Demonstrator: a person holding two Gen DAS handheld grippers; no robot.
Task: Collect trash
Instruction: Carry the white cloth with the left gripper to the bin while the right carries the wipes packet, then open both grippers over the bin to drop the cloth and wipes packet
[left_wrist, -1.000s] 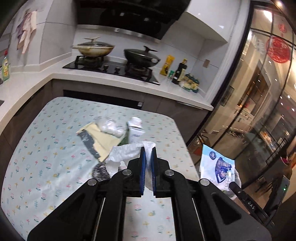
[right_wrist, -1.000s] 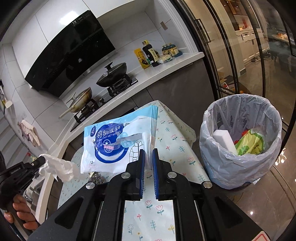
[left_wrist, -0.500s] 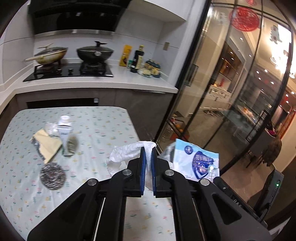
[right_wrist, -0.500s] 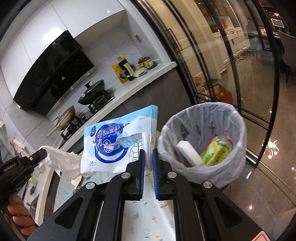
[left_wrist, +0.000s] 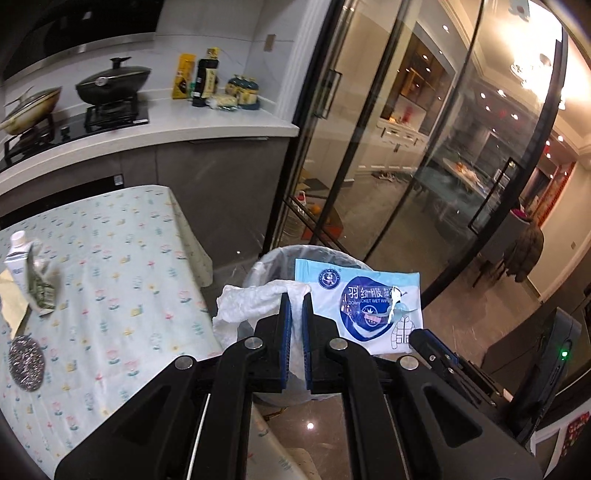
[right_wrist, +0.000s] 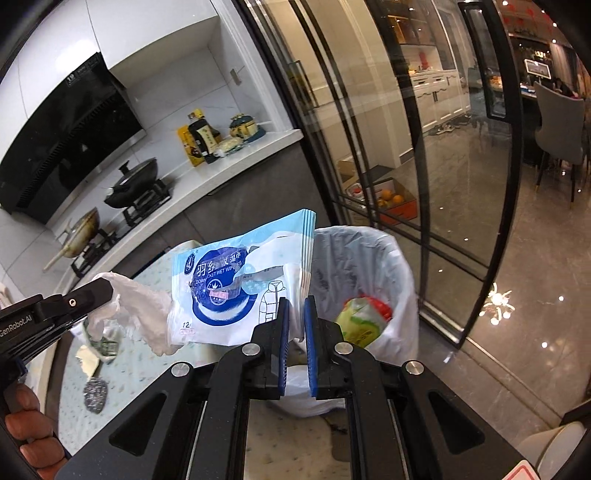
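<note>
A crumpled tissue (left_wrist: 255, 302) was pinched in the left tool (left_wrist: 296, 295), and a wipes pack (right_wrist: 243, 291) was clamped in the right tool (right_wrist: 297, 304). Both were held just above the lined bin (right_wrist: 388, 266), ahead of the tools. A carton (left_wrist: 16, 258) and a scourer (left_wrist: 26, 363) lay on the counter (left_wrist: 122, 266), left of the left tool.

Quick count: two grippers, left (left_wrist: 296, 295) and right (right_wrist: 296, 308). One wet wipes pack (right_wrist: 236, 291), one crumpled white tissue (left_wrist: 255, 301), one lined trash bin (right_wrist: 373, 266). On the table (left_wrist: 122, 266): one steel scrubber (left_wrist: 26, 363), one small carton (left_wrist: 16, 254). Far counter: two pans (left_wrist: 112, 79).
</note>
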